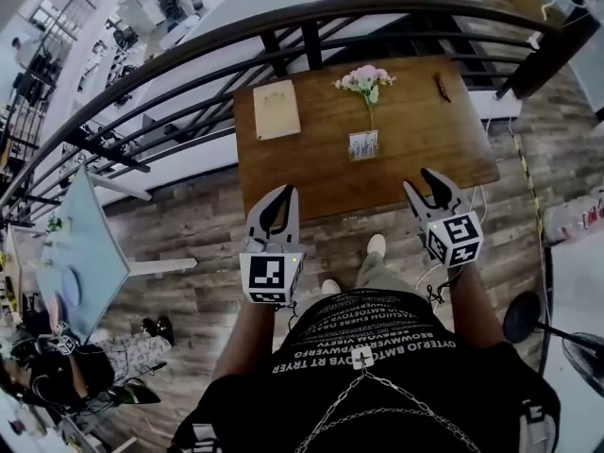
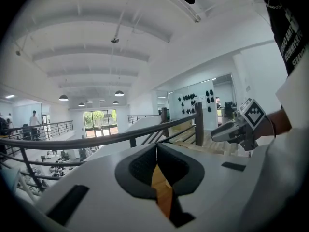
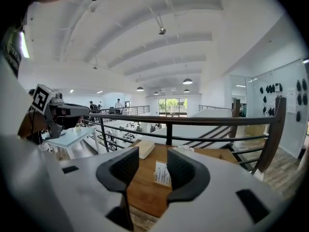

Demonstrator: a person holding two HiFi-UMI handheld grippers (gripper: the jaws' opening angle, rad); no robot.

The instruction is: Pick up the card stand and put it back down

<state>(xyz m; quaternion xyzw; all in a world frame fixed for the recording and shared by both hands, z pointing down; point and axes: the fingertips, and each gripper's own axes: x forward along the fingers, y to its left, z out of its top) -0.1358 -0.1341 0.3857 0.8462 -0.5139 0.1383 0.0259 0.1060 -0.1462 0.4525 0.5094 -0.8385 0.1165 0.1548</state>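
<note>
The card stand [image 1: 363,145], a small clear holder with a printed card, stands upright near the middle of the brown wooden table [image 1: 415,140], just in front of a stem of pink flowers [image 1: 366,78]. In the right gripper view the card stand [image 3: 162,173] shows through the gap between the jaws, well ahead of them. My right gripper [image 1: 422,182] hovers open over the table's near edge and holds nothing. My left gripper [image 1: 281,194] hangs at the near left edge, its tips together and empty; wood shows through the slit below the tips of the left gripper [image 2: 157,149].
A tan notebook [image 1: 276,109] lies at the table's far left and a small dark pen-like thing [image 1: 441,87] at the far right. A black metal railing [image 1: 311,26] curves behind the table. A pale blue table [image 1: 80,243] stands to the left.
</note>
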